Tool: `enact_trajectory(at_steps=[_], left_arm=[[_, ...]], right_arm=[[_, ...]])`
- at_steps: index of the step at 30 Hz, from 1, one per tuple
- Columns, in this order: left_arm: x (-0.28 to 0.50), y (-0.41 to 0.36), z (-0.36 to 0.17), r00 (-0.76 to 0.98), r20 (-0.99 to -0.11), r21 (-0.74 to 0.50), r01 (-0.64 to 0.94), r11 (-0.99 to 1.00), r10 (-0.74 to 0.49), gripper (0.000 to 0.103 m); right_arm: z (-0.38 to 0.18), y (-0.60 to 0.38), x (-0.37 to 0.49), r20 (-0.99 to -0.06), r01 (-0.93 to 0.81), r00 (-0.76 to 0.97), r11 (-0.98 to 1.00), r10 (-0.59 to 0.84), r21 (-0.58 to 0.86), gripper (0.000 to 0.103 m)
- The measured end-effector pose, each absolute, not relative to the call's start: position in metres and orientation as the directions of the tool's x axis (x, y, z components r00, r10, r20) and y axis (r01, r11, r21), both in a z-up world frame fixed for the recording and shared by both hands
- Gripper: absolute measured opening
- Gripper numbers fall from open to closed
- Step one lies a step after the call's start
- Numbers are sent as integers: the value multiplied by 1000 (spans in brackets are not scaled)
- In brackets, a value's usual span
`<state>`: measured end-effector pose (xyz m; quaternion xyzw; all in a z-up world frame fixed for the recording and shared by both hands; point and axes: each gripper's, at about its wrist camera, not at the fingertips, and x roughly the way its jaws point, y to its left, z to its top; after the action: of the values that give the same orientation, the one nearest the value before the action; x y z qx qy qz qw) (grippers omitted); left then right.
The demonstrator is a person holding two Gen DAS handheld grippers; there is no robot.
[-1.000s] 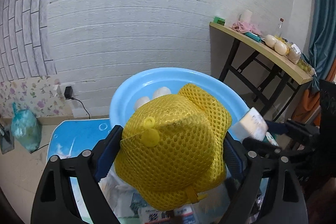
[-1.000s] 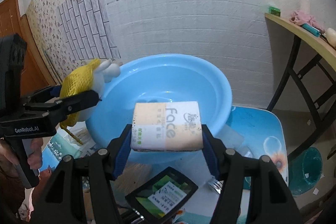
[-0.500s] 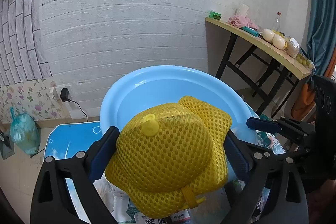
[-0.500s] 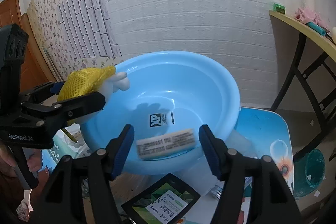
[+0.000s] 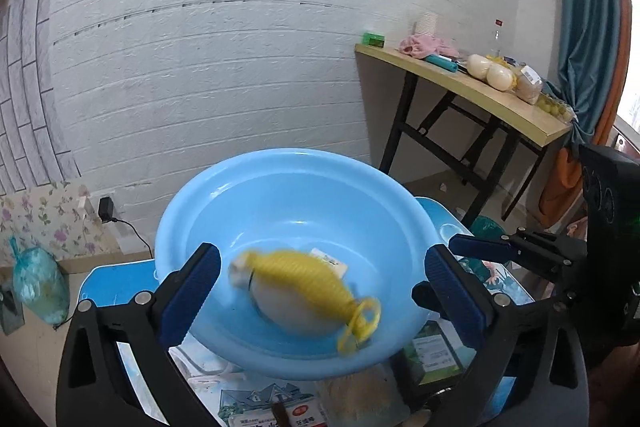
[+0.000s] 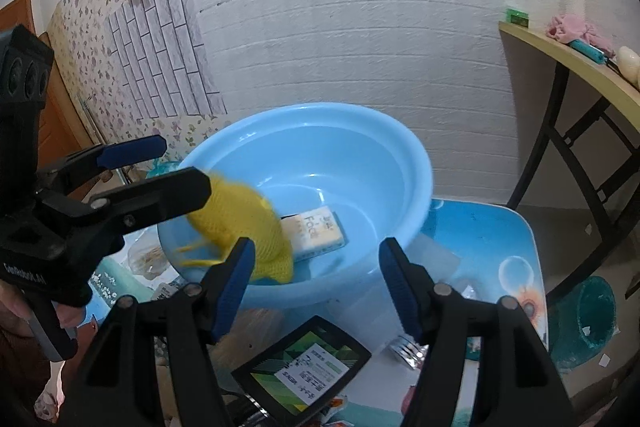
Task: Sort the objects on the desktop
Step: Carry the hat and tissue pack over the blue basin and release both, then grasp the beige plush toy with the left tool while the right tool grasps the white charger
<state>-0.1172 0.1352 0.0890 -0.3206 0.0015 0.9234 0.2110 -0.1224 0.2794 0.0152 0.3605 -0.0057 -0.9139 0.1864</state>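
Observation:
A light blue plastic basin (image 5: pixel 224 195) (image 6: pixel 376 147) stands on the blue table. A yellow mesh bag of white balls (image 5: pixel 298 285) (image 6: pixel 240 223) is blurred in mid-fall inside the basin. A "Face" tissue pack (image 6: pixel 318 233) (image 5: pixel 330 261) lies on the basin floor. My left gripper (image 5: pixel 320 277) (image 6: pixel 156 165) is open and empty above the basin's near rim. My right gripper (image 6: pixel 318 285) is open and empty in front of the basin; its blue fingertips (image 5: pixel 478 247) show at the right of the left wrist view.
A black-edged green packet (image 6: pixel 304 373) (image 5: pixel 432 353) and printed packets (image 5: pixel 272 409) lie on the table in front of the basin. A metal object (image 6: pixel 406 349) lies by the right finger. A wooden side table (image 5: pixel 472 95) with clutter stands at the right. A teal bin (image 6: pixel 588 319) is on the floor.
Both grippers opened. The tissue pack dropped from the right gripper into the basin, then the yellow mesh bag dropped from the left gripper into it.

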Motion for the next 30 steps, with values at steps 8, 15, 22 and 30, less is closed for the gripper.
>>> enact_trajectory(at_steps=[8,15,22,30], left_arm=[[-101,123,89,-719,-600,-117,-353,-928,349,102],[-74,96,77,-715,-624,-144,-291,-946,315,102],[-33,81,53,-693,-655,-164,-258,-952,301,102],[6,86,4,-614,-722,-170,-290,-942,319,102]], right_arm=[[22,291,-111,-648,307,-691,-942,-320,137,64],[19,295,-89,-660,291,-688,-948,-302,130,64],[3,298,-58,-692,270,-667,-955,-276,121,64],[-24,305,-30,-736,248,-628,-961,-253,119,64]])
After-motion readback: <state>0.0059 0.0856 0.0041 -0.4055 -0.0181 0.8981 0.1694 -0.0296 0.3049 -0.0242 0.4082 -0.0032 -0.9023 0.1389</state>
